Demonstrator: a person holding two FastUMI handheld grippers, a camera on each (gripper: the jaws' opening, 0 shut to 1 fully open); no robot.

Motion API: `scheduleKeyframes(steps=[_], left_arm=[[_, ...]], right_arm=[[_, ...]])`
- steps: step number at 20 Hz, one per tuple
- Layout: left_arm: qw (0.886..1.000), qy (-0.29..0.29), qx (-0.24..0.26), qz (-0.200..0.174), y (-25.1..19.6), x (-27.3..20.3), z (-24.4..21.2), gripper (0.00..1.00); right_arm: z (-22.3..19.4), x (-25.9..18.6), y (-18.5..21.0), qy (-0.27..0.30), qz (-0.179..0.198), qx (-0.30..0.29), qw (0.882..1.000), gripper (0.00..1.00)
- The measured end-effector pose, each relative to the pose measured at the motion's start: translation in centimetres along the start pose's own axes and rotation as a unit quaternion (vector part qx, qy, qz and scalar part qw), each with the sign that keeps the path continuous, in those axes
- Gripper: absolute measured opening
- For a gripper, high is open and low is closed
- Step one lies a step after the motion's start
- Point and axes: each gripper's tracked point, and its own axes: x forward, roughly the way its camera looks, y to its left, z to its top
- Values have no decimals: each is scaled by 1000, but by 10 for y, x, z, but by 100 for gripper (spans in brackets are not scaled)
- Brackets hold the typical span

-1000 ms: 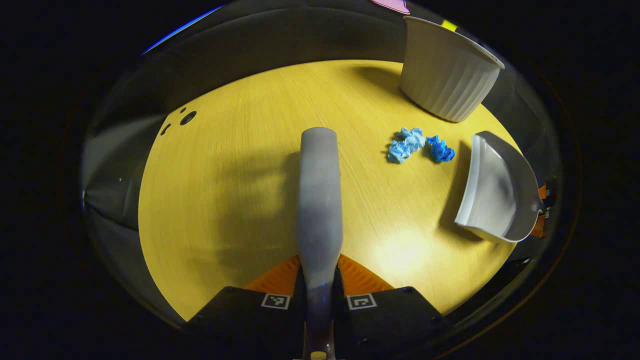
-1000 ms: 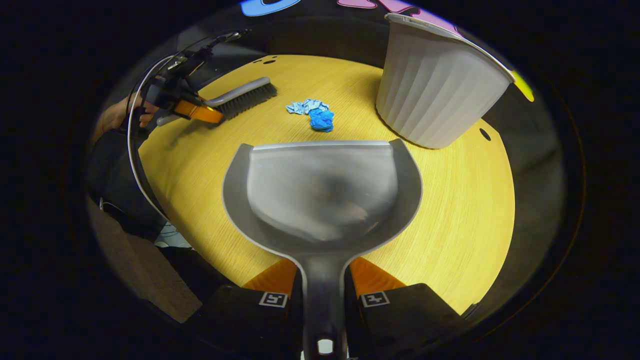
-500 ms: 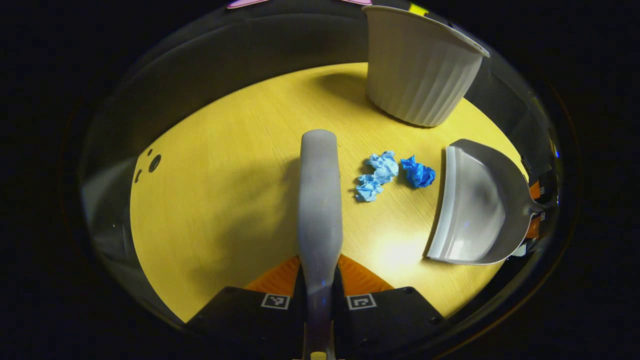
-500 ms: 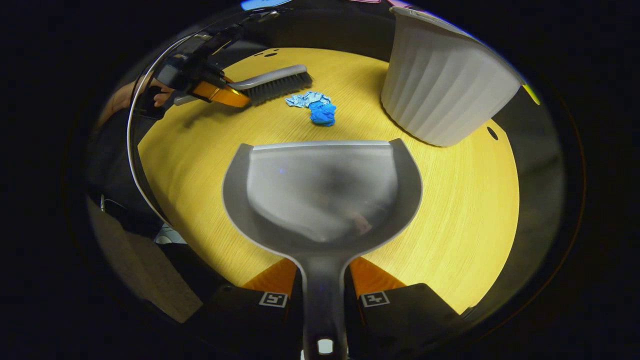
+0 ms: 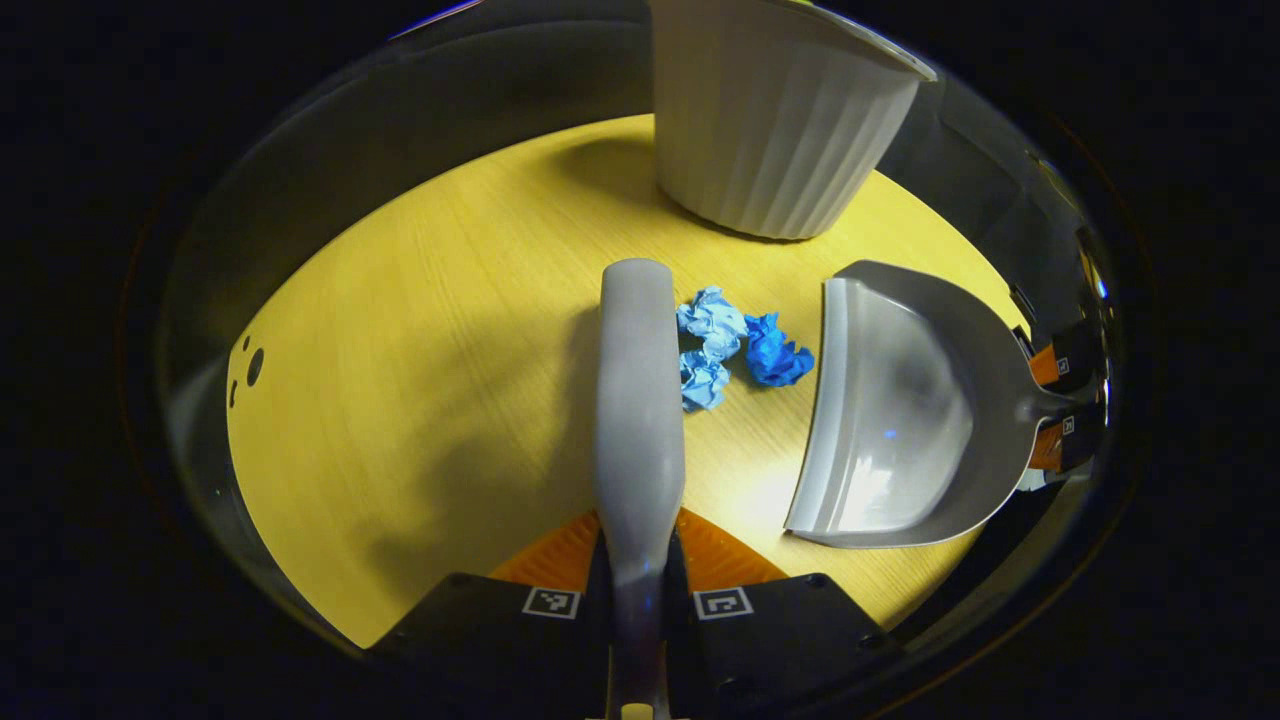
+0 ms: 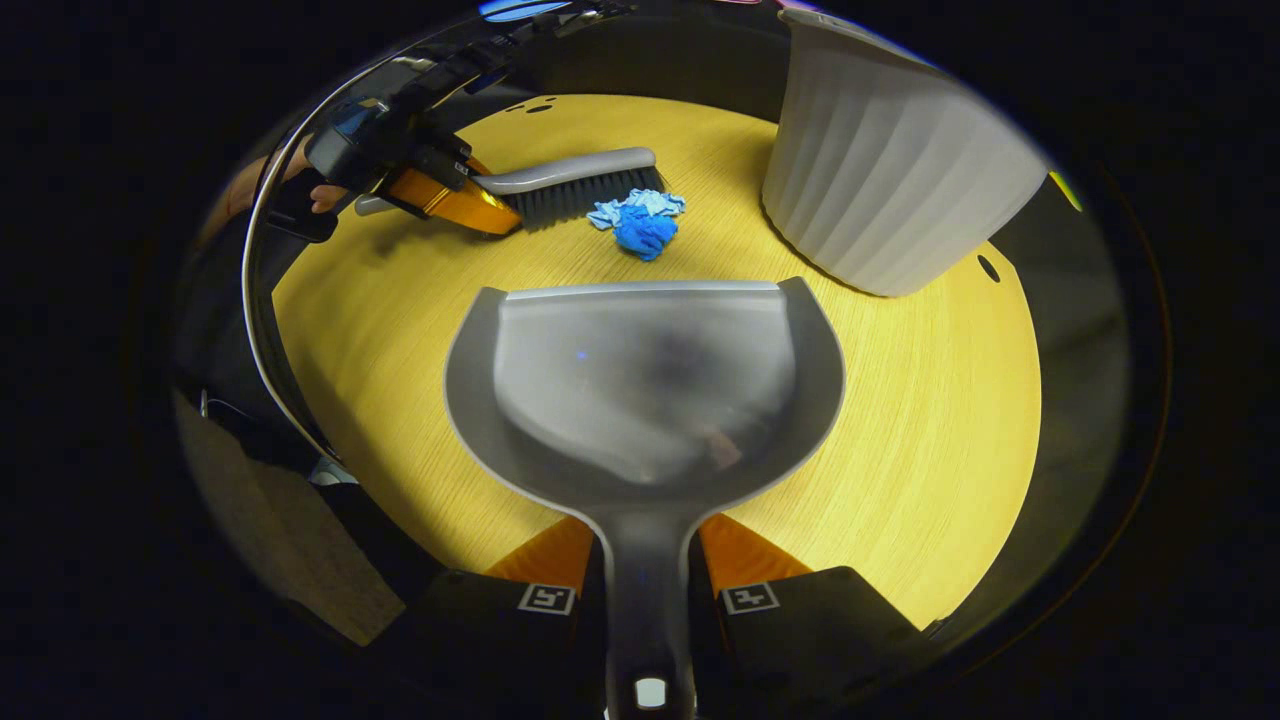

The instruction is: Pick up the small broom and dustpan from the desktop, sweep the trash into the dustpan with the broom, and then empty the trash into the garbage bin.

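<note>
My left hand-held gripper (image 5: 640,590) clamps the grey plastic broom (image 5: 640,400), bristles hidden beneath its back, touching the crumpled blue paper scraps (image 5: 735,345); right hand-held gripper (image 6: 648,590) grips the grey dustpan (image 6: 645,385), lip near them, white ribbed bin (image 6: 890,190) cut off above, open yellow wooden bench (image 5: 420,380) leftward.

- Garbage bin (image 5: 775,120): top rim cut off by the upper edge in the left gripper view; in the right gripper view its far rim (image 6: 880,150) is also cropped. Inside not visible.
- Broom (image 5: 640,400): bristles hidden beneath its own back in the left gripper view; handle end lost between the fingers.
- Pale blue paper wad (image 5: 708,345): left part covered by the broom.
- Dustpan (image 6: 645,385): handle end runs off the near edge; pan floor blurred.
- Hand (image 6: 318,192): mostly hidden behind the left gripper (image 6: 455,200).
- Desktop (image 6: 930,420): near stretch hidden under the dustpan.
</note>
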Motion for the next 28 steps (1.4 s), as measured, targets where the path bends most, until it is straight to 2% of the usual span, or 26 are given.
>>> scheduleKeyframes(steps=[9, 12, 15, 18, 19, 23, 26, 28], left_arm=[[994, 1, 71, -87, -57, -1, 4, 27], [991, 3, 78, -113, -77, -5, 1, 27], [990, -4, 65, -122, -87, -10, 4, 29], [992, -27, 55, -114, -91, -19, 9, 24], [992, -36, 52, -107, -87, -21, 11, 27], [995, -65, 21, -79, -80, -31, 16, 27], [996, -75, 1, -45, -64, -37, 13, 29], [996, -77, -15, -34, -55, -44, 8, 27]], right_arm=[[2, -2, 0, -5, 3, -3, 1000, 38], [0, 0, -1, -8, 1, -4, 1000, 38], [0, 0, 0, -14, -2, 5, 1000, 38], [0, 5, 1, -32, -7, 23, 999, 38], [0, 6, 2, -39, -12, 28, 999, 38], [1, 2, 2, -49, -27, 51, 997, 38], [2, -6, 9, -56, -41, 78, 995, 38], [4, -16, 17, -64, -50, 103, 991, 38]])
